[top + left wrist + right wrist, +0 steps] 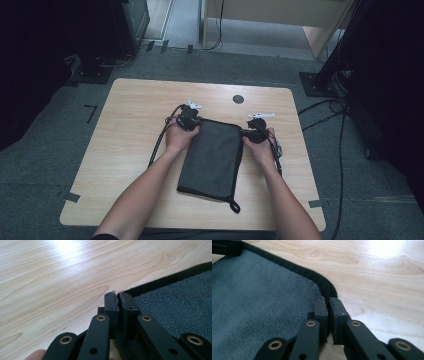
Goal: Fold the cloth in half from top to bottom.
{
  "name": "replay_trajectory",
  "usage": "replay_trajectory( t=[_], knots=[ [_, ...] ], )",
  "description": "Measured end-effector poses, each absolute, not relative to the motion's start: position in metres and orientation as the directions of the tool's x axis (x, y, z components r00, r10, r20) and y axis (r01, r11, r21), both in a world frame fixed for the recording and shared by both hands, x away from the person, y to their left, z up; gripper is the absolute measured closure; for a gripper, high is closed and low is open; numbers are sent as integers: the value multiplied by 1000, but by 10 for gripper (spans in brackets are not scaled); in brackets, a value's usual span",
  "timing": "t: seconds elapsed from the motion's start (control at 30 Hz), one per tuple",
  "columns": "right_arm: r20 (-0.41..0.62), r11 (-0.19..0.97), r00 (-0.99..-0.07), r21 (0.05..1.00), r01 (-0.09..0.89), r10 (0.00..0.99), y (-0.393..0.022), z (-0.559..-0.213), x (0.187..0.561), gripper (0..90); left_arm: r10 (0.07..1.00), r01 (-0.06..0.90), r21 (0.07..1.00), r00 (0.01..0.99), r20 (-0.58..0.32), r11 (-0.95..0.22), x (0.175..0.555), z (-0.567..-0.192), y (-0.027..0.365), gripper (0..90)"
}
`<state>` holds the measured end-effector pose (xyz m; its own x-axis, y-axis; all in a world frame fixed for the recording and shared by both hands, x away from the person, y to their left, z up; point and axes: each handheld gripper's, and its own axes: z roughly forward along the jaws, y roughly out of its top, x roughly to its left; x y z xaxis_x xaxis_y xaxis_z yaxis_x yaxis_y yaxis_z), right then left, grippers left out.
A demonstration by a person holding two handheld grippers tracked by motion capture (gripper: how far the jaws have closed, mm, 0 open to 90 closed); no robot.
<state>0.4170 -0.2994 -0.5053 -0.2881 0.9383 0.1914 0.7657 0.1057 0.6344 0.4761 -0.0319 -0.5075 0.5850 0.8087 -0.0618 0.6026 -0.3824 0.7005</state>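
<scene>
Two far corners of the dark cloth (211, 157) pinched — left gripper (189, 121), right gripper (256, 134).

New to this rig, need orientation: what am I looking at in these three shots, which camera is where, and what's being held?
There is no robot arm here. A person sits at a wooden table and holds a hand-held two-jaw gripper in each hand.

The high view looks down from above the person: the left gripper and the right gripper sit at the two far corners of a dark grey towel with black edging, folded and lying flat.

The other two pictures come from cameras riding on the grippers, looking along their black jaws. In both, the jaws are shut on the towel's edge: left gripper, right gripper.
</scene>
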Motion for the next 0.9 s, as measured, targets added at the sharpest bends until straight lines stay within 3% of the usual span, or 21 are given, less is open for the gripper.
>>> replay_trajectory(
  t=[0.23, 0.33, 0.5, 0.73, 0.9],
  knots=[
    [165, 108, -290, 671, 733, 943, -277, -495, 443, 875, 846, 595, 734, 530, -52, -327, 486, -484, -5, 866],
    [170, 99, -319, 728, 678, 932, -266, -481, 457, 874, 863, 569, 765, 505, -34, -303, 491, -464, 9, 866],
    [189, 91, -410, 815, 573, 892, -257, -456, 466, 870, 865, 544, 819, 484, -131, -180, 494, -434, 39, 862],
    [174, 104, -452, 844, 526, 875, -254, -443, 447, 865, 834, 487, 857, 534, -140, -168, 464, -432, 53, 857],
    [103, 171, -482, 854, 491, 870, -256, -448, 423, 859, 793, 442, 879, 594, -137, -180, 427, -437, 57, 857]
  ],
)
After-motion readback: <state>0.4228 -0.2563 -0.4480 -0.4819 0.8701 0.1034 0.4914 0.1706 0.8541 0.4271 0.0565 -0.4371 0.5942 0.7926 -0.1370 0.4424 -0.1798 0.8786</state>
